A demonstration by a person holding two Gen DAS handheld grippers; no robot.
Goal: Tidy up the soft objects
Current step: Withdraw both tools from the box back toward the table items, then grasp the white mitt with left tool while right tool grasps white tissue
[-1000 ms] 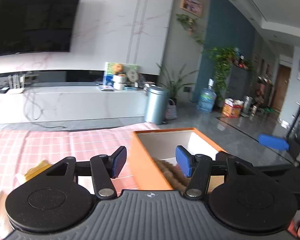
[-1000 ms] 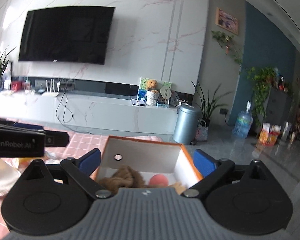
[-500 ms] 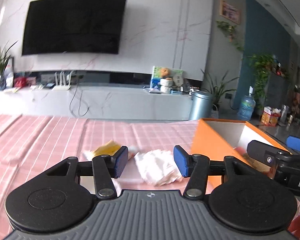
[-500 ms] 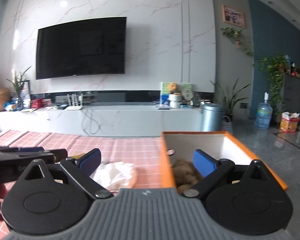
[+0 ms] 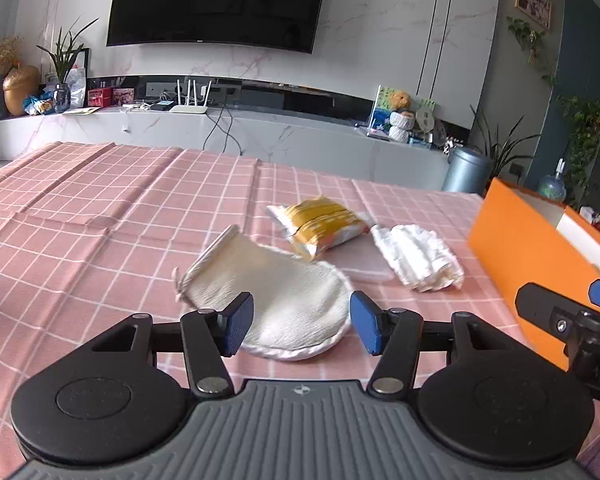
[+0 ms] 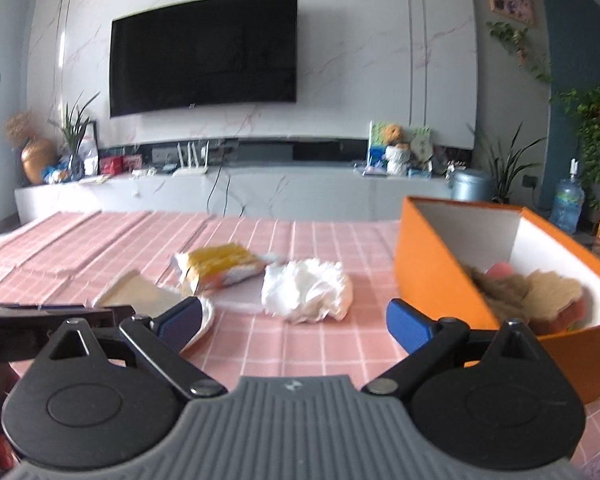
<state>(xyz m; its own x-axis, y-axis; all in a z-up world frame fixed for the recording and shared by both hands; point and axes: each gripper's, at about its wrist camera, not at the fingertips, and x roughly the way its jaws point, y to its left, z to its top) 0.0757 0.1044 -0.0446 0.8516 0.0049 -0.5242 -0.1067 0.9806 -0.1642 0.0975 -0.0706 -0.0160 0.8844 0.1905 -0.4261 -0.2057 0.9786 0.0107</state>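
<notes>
A cream cloth mitt (image 5: 276, 296) lies on the pink checked tablecloth (image 5: 100, 240), just ahead of my open, empty left gripper (image 5: 302, 326). Behind it lie a yellow-and-white packet (image 5: 320, 222) and a crumpled white cloth (image 5: 418, 258). The orange box (image 5: 516, 256) stands at the right. In the right wrist view the box (image 6: 432, 272) holds brown furry items (image 6: 512, 288) and something pink. My right gripper (image 6: 294, 326) is open and empty, with the white cloth (image 6: 306, 290) just ahead; the packet (image 6: 216, 266) and mitt (image 6: 140, 296) lie to its left.
The right gripper's body (image 5: 572, 320) shows at the right of the left wrist view, next to the box. A TV (image 6: 204, 54), a long white console (image 6: 260, 192), a grey bin (image 5: 466, 170) and plants stand beyond the table.
Both grippers have swung left, away from the orange box toward the soft items on the cloth. The mitt has come into view between the left fingers. Both stay open.
</notes>
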